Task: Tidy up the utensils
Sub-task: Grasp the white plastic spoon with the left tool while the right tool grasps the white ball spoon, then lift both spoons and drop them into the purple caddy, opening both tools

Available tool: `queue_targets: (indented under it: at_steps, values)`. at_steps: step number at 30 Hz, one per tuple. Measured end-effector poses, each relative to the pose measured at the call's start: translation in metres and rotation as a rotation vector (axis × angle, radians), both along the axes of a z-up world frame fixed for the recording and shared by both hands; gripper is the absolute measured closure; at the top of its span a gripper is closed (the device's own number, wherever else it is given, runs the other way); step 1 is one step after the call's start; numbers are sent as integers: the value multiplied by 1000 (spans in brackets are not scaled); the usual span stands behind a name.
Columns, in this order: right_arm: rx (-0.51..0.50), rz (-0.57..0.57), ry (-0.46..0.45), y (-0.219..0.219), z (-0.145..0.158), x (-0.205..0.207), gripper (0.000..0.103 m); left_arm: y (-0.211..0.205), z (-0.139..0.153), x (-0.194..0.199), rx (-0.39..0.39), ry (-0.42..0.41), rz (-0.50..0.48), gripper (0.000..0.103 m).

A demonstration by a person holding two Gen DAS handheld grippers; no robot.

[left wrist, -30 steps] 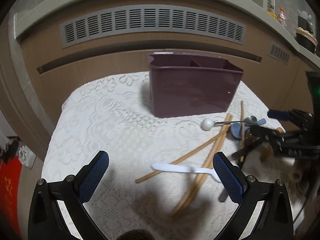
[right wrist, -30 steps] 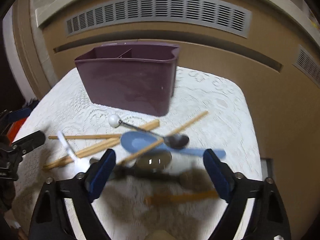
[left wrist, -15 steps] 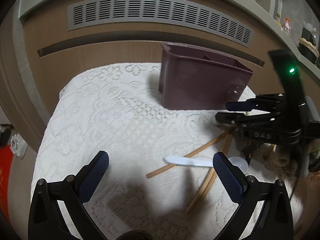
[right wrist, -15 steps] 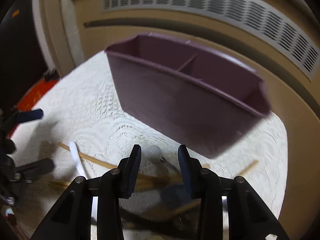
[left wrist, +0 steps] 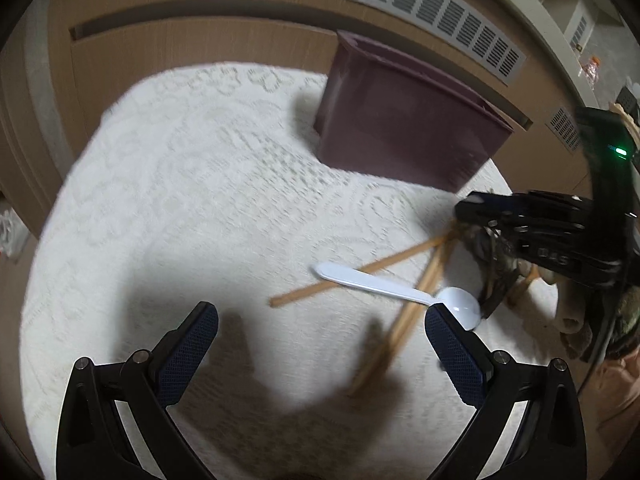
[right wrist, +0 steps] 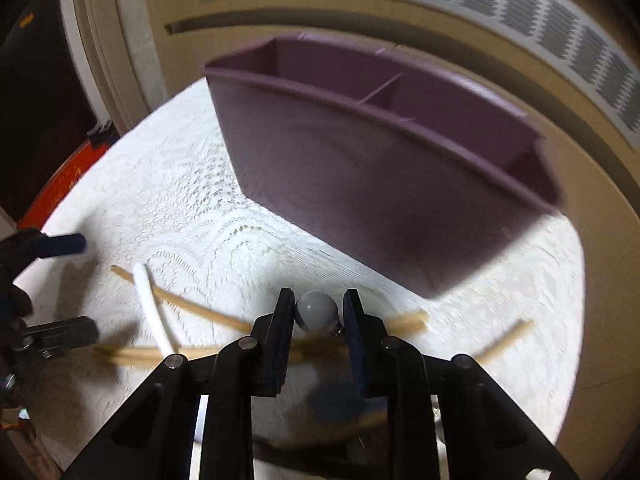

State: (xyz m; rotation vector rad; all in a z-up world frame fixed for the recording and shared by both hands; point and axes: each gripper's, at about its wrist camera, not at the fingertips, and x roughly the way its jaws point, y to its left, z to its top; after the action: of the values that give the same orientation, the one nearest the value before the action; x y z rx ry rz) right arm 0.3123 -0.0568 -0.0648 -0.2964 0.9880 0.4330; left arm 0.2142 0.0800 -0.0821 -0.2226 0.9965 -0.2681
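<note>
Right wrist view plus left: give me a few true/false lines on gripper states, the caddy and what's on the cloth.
1. The right gripper has its fingers closed around the white ball end of a utensil. True.
2. The left gripper is shut on the white plastic spoon. False: its fingers stand wide apart with nothing between them, and the spoon lies on the cloth.
3. The purple caddy has an inner divider. True.
4. Chopsticks already stand in the caddy. False: the visible compartments look empty, and the wooden chopsticks lie on the lace tablecloth.
5. The white spoon lies across a chopstick. True.
</note>
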Motion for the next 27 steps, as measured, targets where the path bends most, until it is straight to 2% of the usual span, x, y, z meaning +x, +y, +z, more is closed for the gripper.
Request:
queue_targets:
  at_steps: [1,2,4,7,11,13,15,18,20,21,23,24,27]
  values:
    - [13,-10,-6,-5,3,-3,81,-4,-1,1,-11,24,-8,9]
    - [24,-20,-15,-9,6,-6,82,-10,-1,3,-25,52,-19,21]
    - [35,-37,-44,-18,10,-15,83,-20,-2,5,-44,92,-31,30]
    - [68,-63,-72,-31,16,-23,83,-33,-2,11,-54,125,-8,32]
    - [95,-74,-123,-37,22,-32,82,-41,-3,24,-60,152,68,32]
    - [125,-76,-127,-59,33,-42,82,-49,-4,32,-32,154,77,33]
    - [150,-92,-139,-65,38,-45,82,-62,-5,39,31,139,74,33]
    - [166,-114,-166,-77,50,-54,82,-78,-6,45,134,85,56,46]
    - [183,-116,-169,-79,54,-60,82,-84,-7,49,195,49,47,65]
    - [191,-117,-166,-80,56,-63,82,-84,-7,49,218,31,52,69]
    - [196,-122,-168,-81,60,-67,82,-79,-7,49,218,20,50,86]
    - [199,-123,-169,-82,61,-68,82,-77,-7,48,210,19,48,90]
    - [226,-127,-165,-86,73,-74,82,-65,-3,37,186,5,45,93]
